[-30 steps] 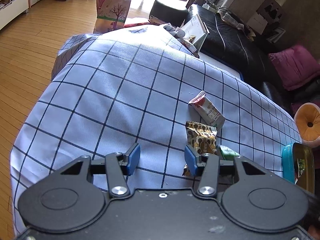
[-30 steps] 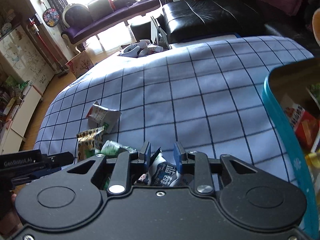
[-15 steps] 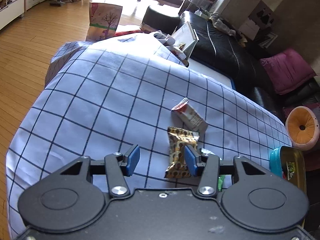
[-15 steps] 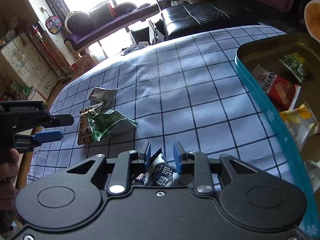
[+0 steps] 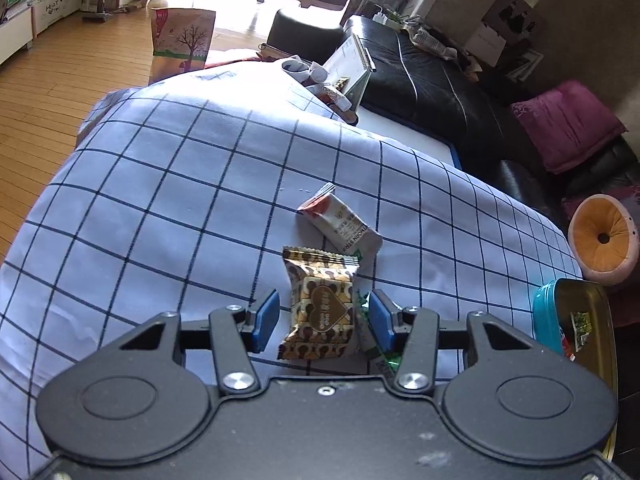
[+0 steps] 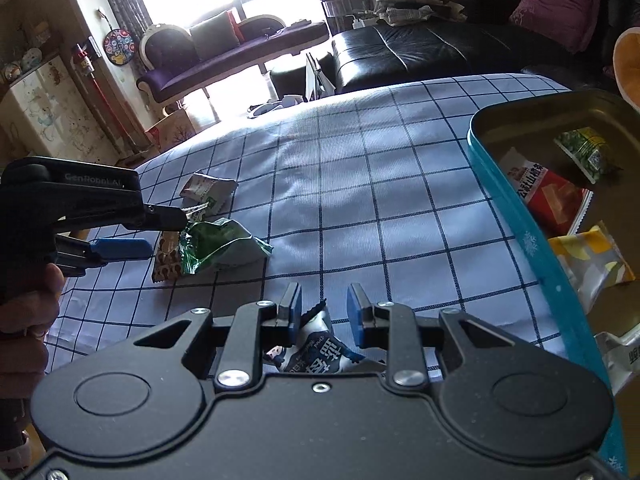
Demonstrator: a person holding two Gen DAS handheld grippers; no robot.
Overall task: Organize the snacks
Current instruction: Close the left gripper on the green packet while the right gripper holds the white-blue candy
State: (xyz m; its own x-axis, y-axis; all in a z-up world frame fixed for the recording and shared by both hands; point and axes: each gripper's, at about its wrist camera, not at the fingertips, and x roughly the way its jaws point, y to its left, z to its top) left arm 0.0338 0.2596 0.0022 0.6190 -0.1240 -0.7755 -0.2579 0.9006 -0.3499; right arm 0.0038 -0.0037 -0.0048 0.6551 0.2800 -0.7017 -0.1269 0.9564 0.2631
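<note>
My left gripper [image 5: 323, 319] is open, its blue pads either side of a brown-and-gold snack packet [image 5: 320, 312] lying on the checked cloth [image 5: 168, 200], with small gaps on both sides. A green packet [image 6: 224, 246] lies against that packet's right side, and a white-and-red packet [image 5: 340, 224] sits just beyond. My right gripper [image 6: 325, 309] is shut on a dark blue-and-white packet [image 6: 320, 350], held above the cloth left of the teal tin [image 6: 516, 208]. The left gripper [image 6: 160, 236] also shows at the left edge of the right wrist view.
The tin holds a red packet [image 6: 548, 196], a green one [image 6: 584, 152] and a yellow one [image 6: 592, 264]. A notebook [image 5: 352, 64] stands at the cloth's far edge. Beyond lie a black sofa [image 5: 432, 92], a pink cushion [image 5: 568, 128] and an orange round cushion [image 5: 602, 238].
My left gripper has shifted right so the brown-and-gold packet now lies between its pads. My right gripper, still gripping its packet, pulled away from the pile, bringing the tin's inside into view.
</note>
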